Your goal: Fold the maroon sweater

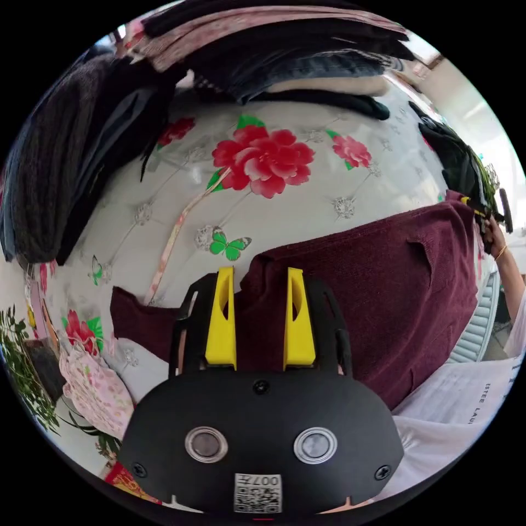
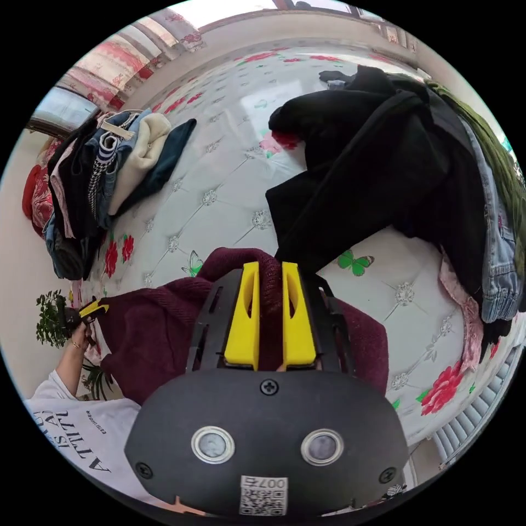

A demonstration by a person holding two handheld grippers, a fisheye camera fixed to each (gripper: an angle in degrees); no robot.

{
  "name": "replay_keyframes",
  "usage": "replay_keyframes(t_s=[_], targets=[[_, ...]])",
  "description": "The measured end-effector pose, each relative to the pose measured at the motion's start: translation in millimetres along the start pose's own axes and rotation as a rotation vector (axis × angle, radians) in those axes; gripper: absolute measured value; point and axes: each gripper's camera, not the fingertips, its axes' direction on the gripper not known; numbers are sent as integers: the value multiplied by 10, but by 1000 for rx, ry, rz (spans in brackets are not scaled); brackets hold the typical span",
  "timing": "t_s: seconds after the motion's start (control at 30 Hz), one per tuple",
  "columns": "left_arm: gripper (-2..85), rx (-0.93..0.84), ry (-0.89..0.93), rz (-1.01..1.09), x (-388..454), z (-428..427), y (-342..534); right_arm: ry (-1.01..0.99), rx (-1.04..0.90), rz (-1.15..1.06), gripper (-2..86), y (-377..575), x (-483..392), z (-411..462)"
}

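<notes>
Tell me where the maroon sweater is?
The maroon sweater lies on the flowered bed, gripped between both tongs, beside the black clothes pile.

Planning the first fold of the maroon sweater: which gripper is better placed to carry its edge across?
Probably the right gripper: its jaws pinch a raised bunch of the maroon sweater. The left gripper has jaws further apart, with cloth between them; whether they grip it is unclear.
</notes>
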Motion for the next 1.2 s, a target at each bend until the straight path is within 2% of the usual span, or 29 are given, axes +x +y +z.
replay_keyframes(t_s=[0.07,0.17,0.27,0.43,0.53,0.6,0.67,0.7,0.77,0.83,1.03,1.2], targets=[[13,0,22,11,76,14,12,-39,298,85,21,571,-27,-675],[0,57,15,10,178,-142,210,-127,579,199,13,1539,-110,-1507],[-4,243,66,3,231,-711,584,-120,729,163,14,2157,-356,-2255],[-6,443,68,-80,32,-1524,992,7,877,4,42,2220,-825,-3044],[-4,465,-28,-189,-254,-1598,766,124,821,-16,86,1535,-936,-2822],[1,414,40,-298,-561,-1407,397,152,648,-17,112,888,-812,-2440],[6,372,57,-372,-751,-1293,227,73,364,36,123,294,-502,-1924],[11,346,71,-427,-855,-1256,186,42,334,45,125,265,-437,-1854],[14,363,73,-462,-941,-1272,267,-75,349,81,124,500,-179,-1801],[6,405,39,-496,-1013,-1323,490,-100,351,110,124,826,53,-1771],[-3,350,88,-567,-1267,-1431,1609,12,96,318,126,1999,1019,-1428],[9,274,115,-698,-1281,-1609,2900,-168,76,522,126,2584,1655,-1379]])
